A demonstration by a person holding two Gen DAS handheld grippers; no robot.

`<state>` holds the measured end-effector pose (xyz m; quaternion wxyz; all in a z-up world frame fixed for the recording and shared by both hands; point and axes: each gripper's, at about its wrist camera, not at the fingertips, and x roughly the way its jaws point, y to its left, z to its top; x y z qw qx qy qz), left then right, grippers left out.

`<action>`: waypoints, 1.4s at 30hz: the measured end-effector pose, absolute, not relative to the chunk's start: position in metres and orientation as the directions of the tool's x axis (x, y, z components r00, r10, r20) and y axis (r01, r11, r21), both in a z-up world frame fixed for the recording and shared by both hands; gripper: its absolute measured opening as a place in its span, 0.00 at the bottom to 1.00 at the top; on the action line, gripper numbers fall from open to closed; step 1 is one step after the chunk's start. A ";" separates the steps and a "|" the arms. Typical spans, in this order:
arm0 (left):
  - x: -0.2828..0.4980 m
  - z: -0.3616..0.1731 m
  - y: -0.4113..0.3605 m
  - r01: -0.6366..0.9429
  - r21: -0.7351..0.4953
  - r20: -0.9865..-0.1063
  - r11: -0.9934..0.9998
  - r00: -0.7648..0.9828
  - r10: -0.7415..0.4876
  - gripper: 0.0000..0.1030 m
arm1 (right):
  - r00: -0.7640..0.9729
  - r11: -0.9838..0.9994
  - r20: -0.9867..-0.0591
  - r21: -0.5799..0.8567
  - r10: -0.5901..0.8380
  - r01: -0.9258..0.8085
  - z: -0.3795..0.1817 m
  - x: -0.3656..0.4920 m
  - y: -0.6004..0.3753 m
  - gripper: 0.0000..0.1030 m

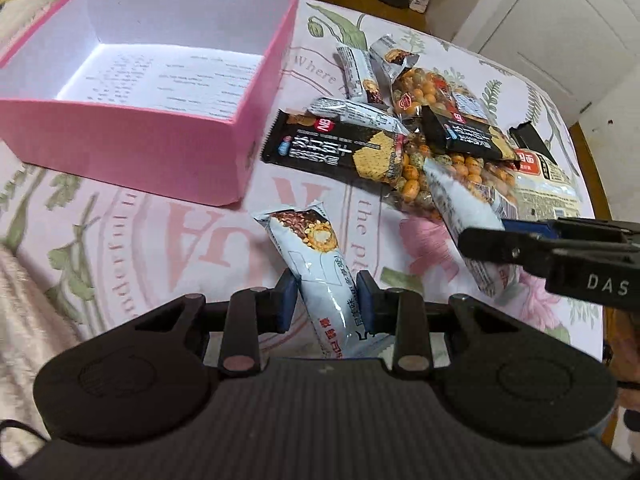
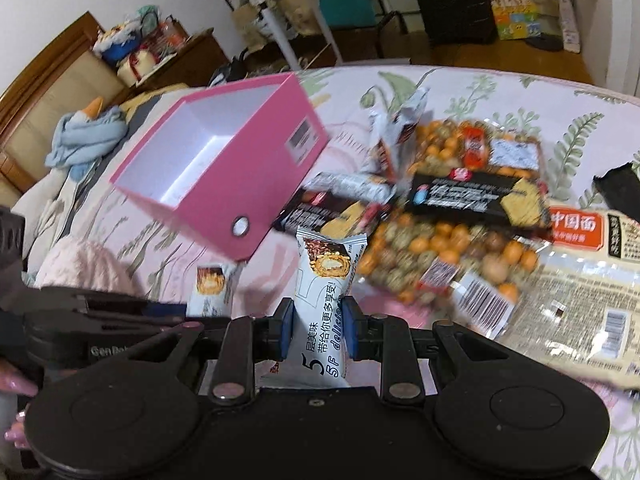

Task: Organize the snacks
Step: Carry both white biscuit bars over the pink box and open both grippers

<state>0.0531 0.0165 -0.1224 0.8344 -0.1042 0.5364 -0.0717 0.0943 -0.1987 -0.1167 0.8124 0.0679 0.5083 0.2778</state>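
Left tongs (image 1: 326,300): clamped on pale-blue wafer bar (image 1: 316,256).
Right tongs (image 2: 316,330): clamped on second wafer bar (image 2: 324,280).
Pink box (image 1: 120,136): open.

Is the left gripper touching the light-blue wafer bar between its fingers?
Touching. In the left wrist view, both blue pads of the left gripper press the sides of the light-blue wafer bar, with no gap on either side.

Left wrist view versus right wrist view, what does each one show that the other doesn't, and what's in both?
Only the left wrist view shows the printed text on the floor of the pink box. Only the right wrist view shows the round hole in the box's side and the blue scarf behind it. Both show each gripper, left gripper and right gripper, shut on a white wafer bar, plus the peanut bag and the black cracker packs.
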 end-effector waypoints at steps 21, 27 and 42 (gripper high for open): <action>0.029 -0.026 0.127 0.058 -0.253 -0.774 0.966 0.587 -0.238 0.30 | 0.356 0.725 -0.724 0.285 0.591 -0.626 -0.018 0.080 -0.100 0.29; 0.069 -0.018 0.152 0.044 -0.288 -0.718 0.957 0.651 -0.246 0.30 | 0.400 0.698 -0.718 0.165 0.569 -0.697 -0.019 0.132 -0.056 0.29; 0.235 -0.124 0.178 -0.124 -0.386 -0.803 0.914 0.534 -0.266 0.30 | 0.409 0.591 -0.837 -0.132 0.364 -0.796 -0.109 0.248 0.040 0.29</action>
